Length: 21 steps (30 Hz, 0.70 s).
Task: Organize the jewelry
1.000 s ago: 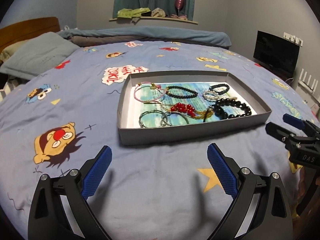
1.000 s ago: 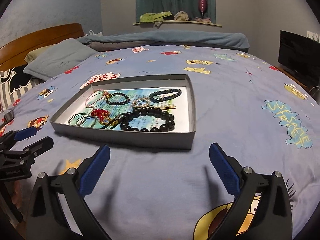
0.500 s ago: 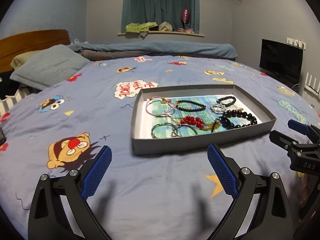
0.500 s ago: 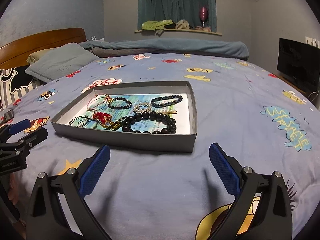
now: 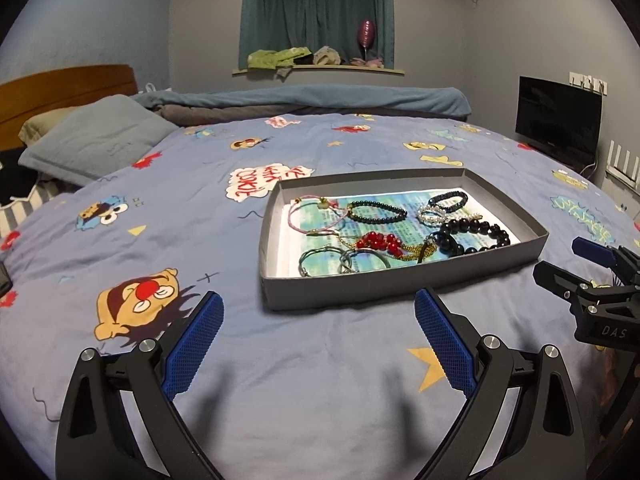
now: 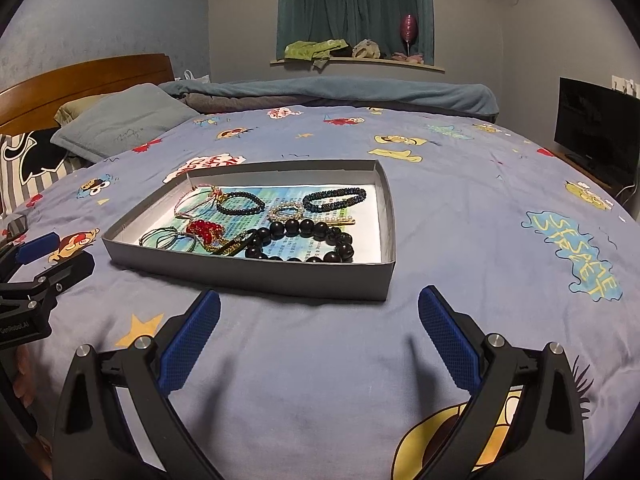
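A shallow grey cardboard tray (image 5: pixel 400 286) lies on the bed and holds several bracelets. It also shows in the right wrist view (image 6: pixel 248 274). Inside are a large black bead bracelet (image 5: pixel 472 234), a red bead piece (image 5: pixel 378 242), a pink cord bracelet (image 5: pixel 316 216), a dark bead bracelet (image 5: pixel 376 214) and thin wire bangles (image 5: pixel 344 260). My left gripper (image 5: pixel 318 334) is open and empty, just in front of the tray's near left corner. My right gripper (image 6: pixel 320 334) is open and empty, in front of the tray's near right wall.
The bed has a blue cartoon-print sheet (image 5: pixel 160 208). A grey pillow (image 5: pixel 92 140) and a wooden headboard (image 5: pixel 64 92) are at the far left. A rolled blanket (image 5: pixel 312 100) lies along the far edge. A black monitor (image 5: pixel 558 122) stands at the right.
Both grippers have pulled back and tilted up, so the tray sits farther off and lower in each view. Both stay open. The jewelry has not moved.
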Motion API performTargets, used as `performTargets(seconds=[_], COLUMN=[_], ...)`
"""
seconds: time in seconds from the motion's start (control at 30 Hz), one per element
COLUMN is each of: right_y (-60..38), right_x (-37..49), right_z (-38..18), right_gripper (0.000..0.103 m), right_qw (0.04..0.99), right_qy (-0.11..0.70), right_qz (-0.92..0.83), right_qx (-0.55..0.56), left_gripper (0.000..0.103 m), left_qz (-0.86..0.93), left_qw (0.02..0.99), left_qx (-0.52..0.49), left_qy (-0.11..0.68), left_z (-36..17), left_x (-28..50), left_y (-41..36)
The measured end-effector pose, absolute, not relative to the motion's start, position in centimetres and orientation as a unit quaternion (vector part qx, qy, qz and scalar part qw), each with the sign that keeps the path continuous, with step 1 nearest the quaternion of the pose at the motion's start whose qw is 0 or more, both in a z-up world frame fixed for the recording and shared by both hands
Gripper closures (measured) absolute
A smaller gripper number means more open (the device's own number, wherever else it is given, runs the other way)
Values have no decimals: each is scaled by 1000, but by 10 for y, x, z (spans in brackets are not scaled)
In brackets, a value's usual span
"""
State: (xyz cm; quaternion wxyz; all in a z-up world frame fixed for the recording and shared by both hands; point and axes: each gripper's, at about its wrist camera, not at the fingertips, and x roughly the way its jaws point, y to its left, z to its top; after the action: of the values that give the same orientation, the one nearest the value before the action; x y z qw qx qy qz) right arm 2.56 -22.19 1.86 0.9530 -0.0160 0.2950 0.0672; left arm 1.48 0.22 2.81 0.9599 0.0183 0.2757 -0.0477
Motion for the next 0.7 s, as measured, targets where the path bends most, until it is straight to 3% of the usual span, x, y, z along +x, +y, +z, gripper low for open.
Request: performTargets(seconds=[0.7], right_y=[-221], right_x=[29], right_z=[19], right_gripper=[5], right_qw=[952], right_qy=[298], right_qz=[65], right_qx=[-18], left_gripper=[7], left_qz=[-50], left_qw=[959], left_qx=[17], left_qy=[279], left_z=[26], left_x=[16], left_y=[0])
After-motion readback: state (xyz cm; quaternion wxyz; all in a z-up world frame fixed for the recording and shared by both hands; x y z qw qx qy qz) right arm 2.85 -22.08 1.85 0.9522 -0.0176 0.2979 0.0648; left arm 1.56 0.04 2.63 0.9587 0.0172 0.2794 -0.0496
